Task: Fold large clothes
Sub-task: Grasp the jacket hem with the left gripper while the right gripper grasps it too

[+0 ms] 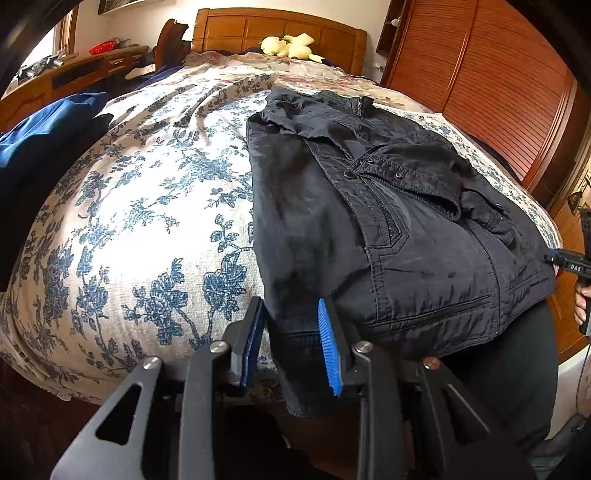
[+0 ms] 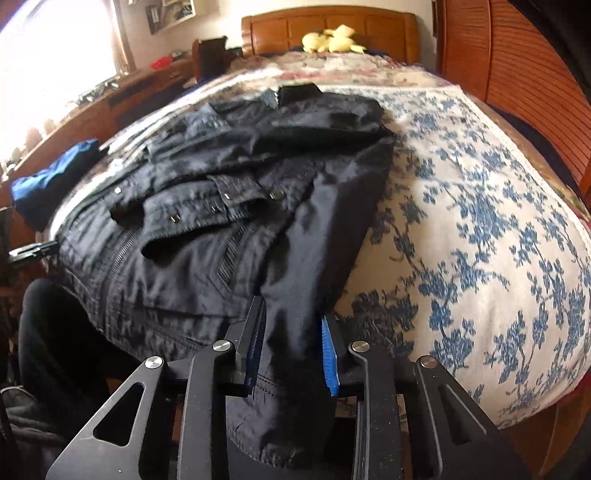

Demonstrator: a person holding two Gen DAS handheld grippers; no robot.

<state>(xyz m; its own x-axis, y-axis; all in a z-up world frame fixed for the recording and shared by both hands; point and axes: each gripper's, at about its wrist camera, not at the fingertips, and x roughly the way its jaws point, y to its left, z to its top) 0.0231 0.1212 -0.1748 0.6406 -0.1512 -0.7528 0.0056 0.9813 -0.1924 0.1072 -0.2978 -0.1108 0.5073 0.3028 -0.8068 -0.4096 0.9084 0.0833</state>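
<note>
Jacket [image 1: 369, 206] lies on bed [image 1: 147, 221], hem hanging off near edge; we pinch hem corners with left gripper [image 1: 291, 343] and right gripper [image 2: 293, 347], both clamped on cloth, ready for folding.

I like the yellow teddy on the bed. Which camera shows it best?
The left wrist view: the yellow teddy looks sharper there, lying by the headboard. In the right wrist view it is blurrier and bleached by glare.

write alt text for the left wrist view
The left tool straddles the near hem corner of a dark jacket lying on a blue-floral bedspread. A blue garment lies far left, and a yellow plush toy sits by the headboard.
</note>
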